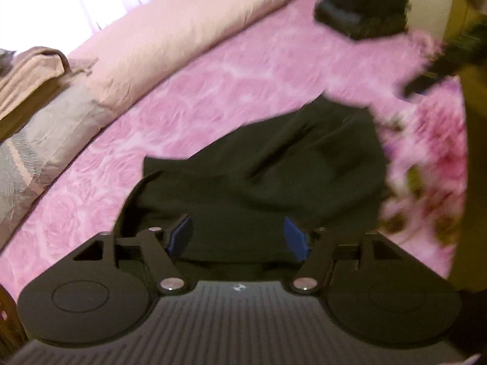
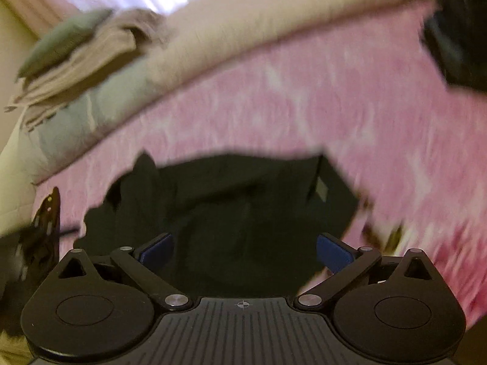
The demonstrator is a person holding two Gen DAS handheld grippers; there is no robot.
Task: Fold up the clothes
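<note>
Lying between and beyond both finger pairs: one black garment (image 1: 268,164) (image 2: 231,200) on pink bedspread (image 1: 213,91) | left gripper (image 1: 238,237) fingers apart | right gripper (image 2: 245,254) fingers apart | two pillows (image 1: 170,30) beyond

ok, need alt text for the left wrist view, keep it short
A dark, near-black garment lies rumpled on a pink rose-patterned bedspread, right in front of the open left tool, whose blue-padded fingers hold nothing. Pale pillows line the far edge of the bed; the image is motion-blurred, especially at right.
</note>
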